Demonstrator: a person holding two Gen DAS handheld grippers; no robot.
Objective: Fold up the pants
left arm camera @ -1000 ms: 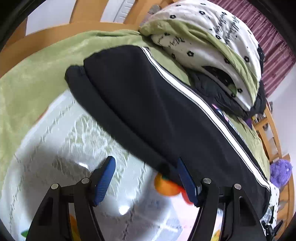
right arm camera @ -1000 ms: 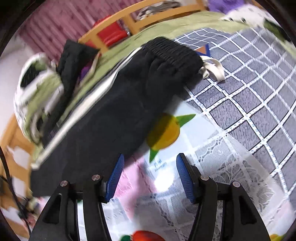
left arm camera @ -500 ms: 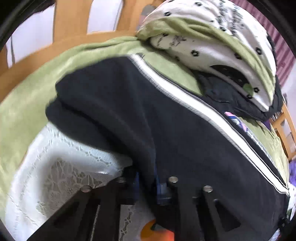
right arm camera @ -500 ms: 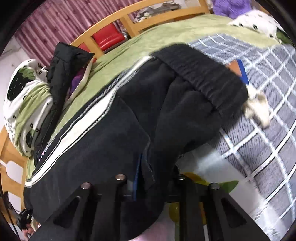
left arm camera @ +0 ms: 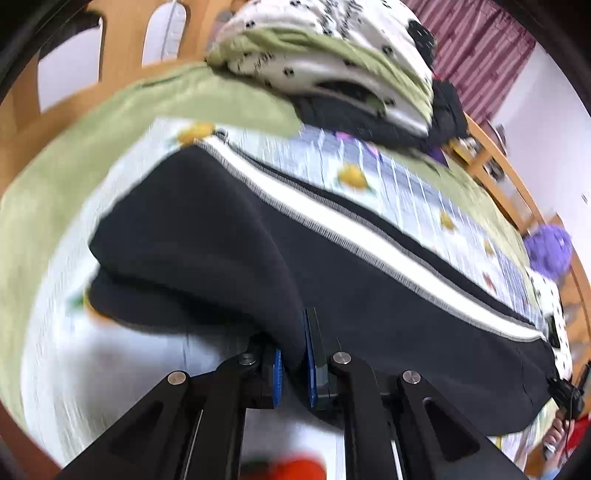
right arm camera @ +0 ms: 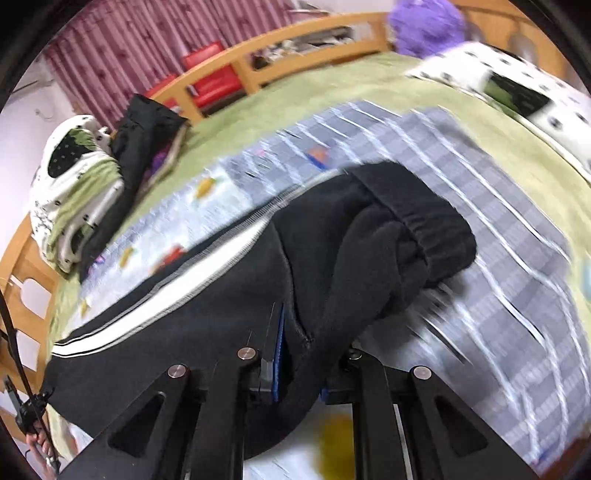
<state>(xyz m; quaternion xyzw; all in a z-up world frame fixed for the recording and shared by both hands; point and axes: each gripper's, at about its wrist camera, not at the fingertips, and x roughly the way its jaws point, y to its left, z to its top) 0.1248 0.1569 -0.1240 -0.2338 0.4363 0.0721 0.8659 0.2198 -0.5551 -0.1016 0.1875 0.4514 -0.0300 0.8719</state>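
Note:
The black pants [left arm camera: 207, 236] with a white side stripe lie stretched across the bed. My left gripper [left arm camera: 293, 365] is shut on the near edge of the pants at the leg-cuff end and holds it lifted. My right gripper [right arm camera: 299, 373] is shut on the near edge of the pants [right arm camera: 332, 258] close to the ribbed waistband [right arm camera: 424, 218], also lifted. The fabric bunches over both sets of blue pads and hides the fingertips.
A checked and fruit-print sheet [right arm camera: 498, 229] covers a green blanket [left arm camera: 74, 155]. A pile of bedding and dark clothes [left arm camera: 343, 66] sits at the bed's far side. A wooden bed rail [right arm camera: 258, 62] rings the bed. A purple plush [right arm camera: 428, 26] sits at the edge.
Both grippers went from open beside the pants to shut on the near edge. They have since lifted and pulled the pants toward me, uncovering the printed sheet behind them.

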